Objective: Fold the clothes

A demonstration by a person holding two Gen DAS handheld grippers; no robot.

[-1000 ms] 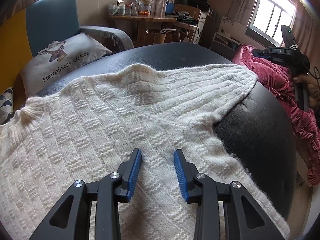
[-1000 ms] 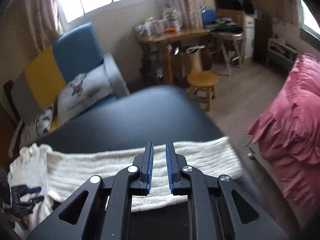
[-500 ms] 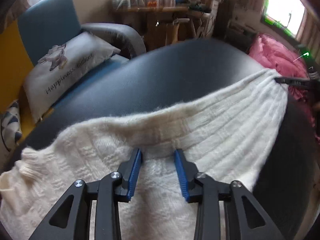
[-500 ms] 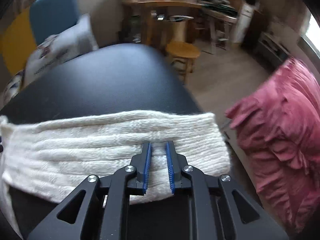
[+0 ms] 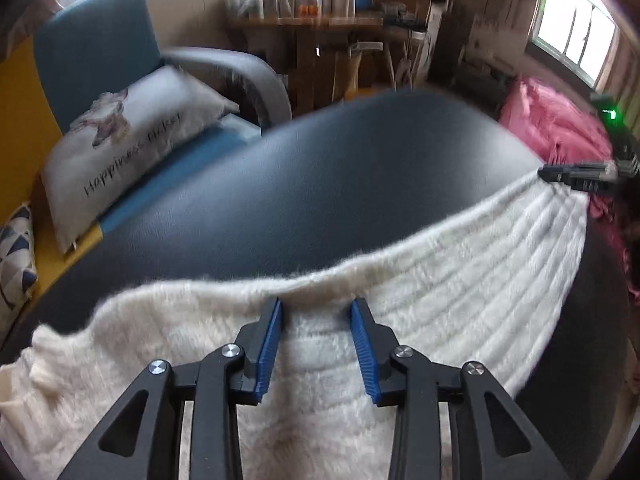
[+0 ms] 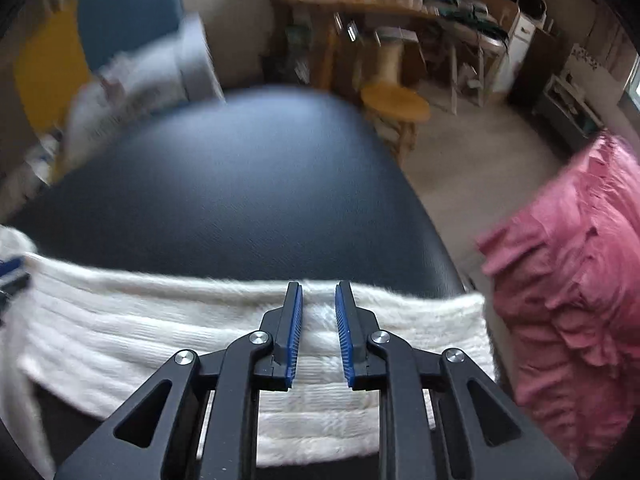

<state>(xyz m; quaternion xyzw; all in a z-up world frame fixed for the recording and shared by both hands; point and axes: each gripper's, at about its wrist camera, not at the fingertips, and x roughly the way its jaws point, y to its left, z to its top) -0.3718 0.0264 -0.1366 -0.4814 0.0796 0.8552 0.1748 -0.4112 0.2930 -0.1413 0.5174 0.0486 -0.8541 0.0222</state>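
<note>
Right wrist view: sweater sleeve (image 6: 168, 336) lengthwise left-to-right across table (image 6: 248, 200).

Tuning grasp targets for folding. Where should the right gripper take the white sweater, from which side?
Take the white sweater by its ribbed edge at the far fold line, coming steeply from above. That edge is doubled and raised off the black table. The right gripper already straddles it, jaws opening.
</note>
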